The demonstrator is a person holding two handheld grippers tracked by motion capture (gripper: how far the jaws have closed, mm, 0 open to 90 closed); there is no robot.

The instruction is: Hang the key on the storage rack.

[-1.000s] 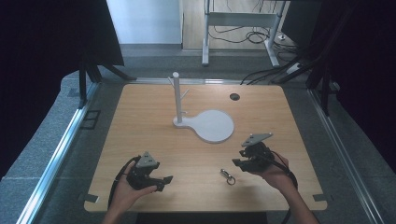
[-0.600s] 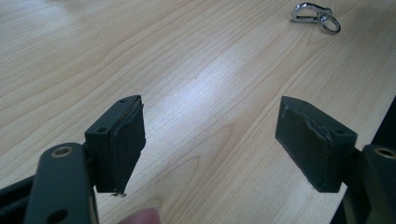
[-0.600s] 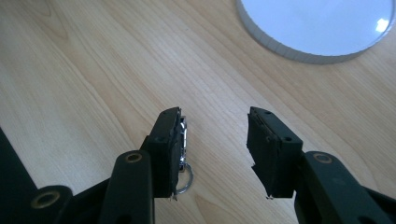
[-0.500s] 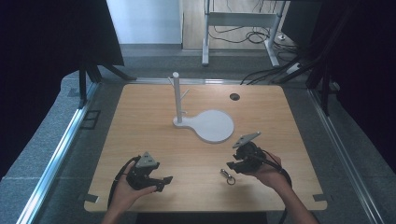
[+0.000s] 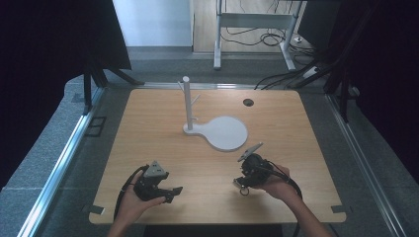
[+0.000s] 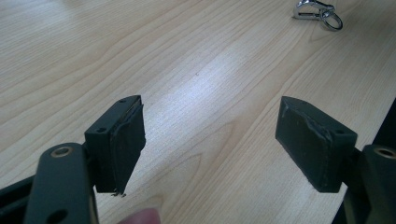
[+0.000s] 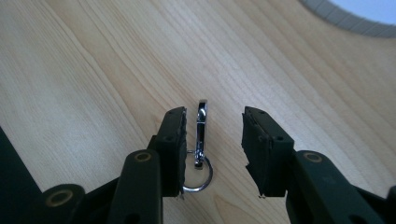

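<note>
The right gripper point(image 7: 212, 140), jaws just closing but not yet pressing, straddles the clasp point(image 7: 201, 135) near the table's point(image 5: 148, 123) front edge. The left gripper point(image 6: 210, 135) gapes empty near the front left corner.

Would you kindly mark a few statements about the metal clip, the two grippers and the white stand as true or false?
1. The metal clip lies between the right gripper jaws, not yet pinched. True; the jaws have just been closing around it.
2. The left gripper holds the clip. False; its jaws stand open over bare wood, the clip lying farther off.
3. The white stand has an upright post on a flat base. True.
4. The clip hangs on the stand's peg. False; it lies flat on the wooden table.
5. The left gripper rests on the stand's base. False; it is near the table's front edge.
</note>
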